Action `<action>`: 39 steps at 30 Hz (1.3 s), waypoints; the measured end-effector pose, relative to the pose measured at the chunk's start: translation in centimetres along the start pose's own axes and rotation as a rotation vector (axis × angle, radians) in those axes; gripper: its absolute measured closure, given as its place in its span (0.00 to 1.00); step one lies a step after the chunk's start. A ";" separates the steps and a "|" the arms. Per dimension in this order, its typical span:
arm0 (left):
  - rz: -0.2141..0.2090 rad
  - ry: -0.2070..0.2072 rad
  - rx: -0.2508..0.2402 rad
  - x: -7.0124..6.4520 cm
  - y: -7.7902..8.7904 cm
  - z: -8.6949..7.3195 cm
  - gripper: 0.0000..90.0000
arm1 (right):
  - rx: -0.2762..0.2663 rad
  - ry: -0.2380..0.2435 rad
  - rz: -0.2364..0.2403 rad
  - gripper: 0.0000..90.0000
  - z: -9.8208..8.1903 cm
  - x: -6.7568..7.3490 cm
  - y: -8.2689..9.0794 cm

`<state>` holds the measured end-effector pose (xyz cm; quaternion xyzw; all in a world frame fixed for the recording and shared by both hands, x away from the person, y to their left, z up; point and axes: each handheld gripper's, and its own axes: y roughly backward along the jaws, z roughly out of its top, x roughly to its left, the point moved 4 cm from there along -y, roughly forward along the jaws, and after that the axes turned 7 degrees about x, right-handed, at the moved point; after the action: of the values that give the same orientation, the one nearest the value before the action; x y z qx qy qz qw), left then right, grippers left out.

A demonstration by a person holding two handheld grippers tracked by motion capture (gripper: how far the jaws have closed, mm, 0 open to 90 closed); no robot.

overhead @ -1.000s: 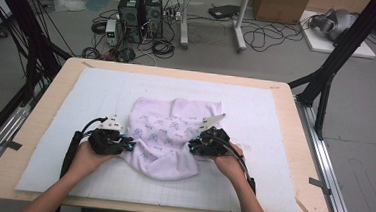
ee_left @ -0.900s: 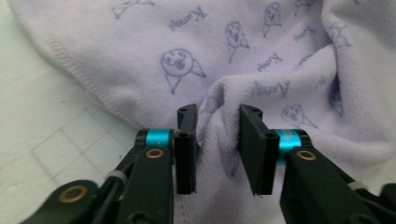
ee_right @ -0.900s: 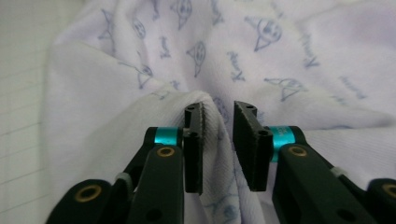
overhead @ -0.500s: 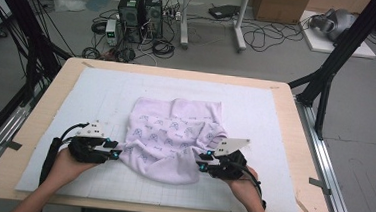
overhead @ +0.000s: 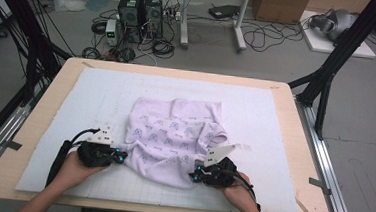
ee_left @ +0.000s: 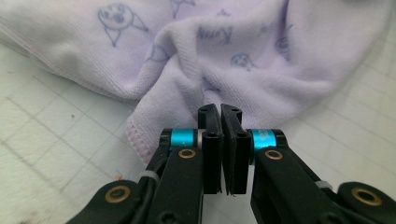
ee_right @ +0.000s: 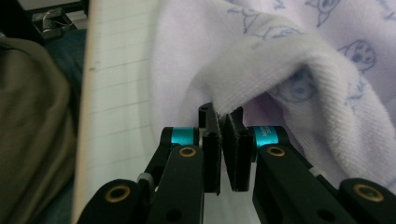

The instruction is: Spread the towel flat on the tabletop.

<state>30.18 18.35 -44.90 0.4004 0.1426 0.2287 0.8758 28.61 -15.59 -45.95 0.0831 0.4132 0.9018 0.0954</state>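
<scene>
A lilac garment [overhead: 174, 135] printed with small animal drawings lies crumpled in the middle of the white gridded mat [overhead: 76, 103]. My left gripper [overhead: 121, 156] is at its near left corner. Its jaws have just been closing and now pinch a fold of the fabric [ee_left: 233, 56] at their tips [ee_left: 220, 108]. My right gripper [overhead: 193, 175] is at the garment's near right edge. Its jaws have also just been closing, and a thick fold of the cloth [ee_right: 289, 56] is clamped between its pads [ee_right: 223, 114].
The mat covers a wooden table [overhead: 39, 125] with bare rims left and right. Black frame posts [overhead: 329, 71] stand at both sides. Computers [overhead: 142, 10] and cables sit on the floor beyond the far edge. The near table edge is close behind both hands.
Both hands have drawn back toward the near edge of the table, the right one farther. Both pairs of jaws now sit shut on the garment's near edge.
</scene>
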 end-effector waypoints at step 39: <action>-0.034 -0.076 0.029 -0.3 -1.1 -0.3 0.98 | 0.008 -0.065 -0.063 0.97 -1.7 -2.6 0.8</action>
<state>30.10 17.78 -45.94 0.4191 0.1194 0.1964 0.8784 30.64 -17.98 -46.63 0.0995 0.4159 0.8936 0.1367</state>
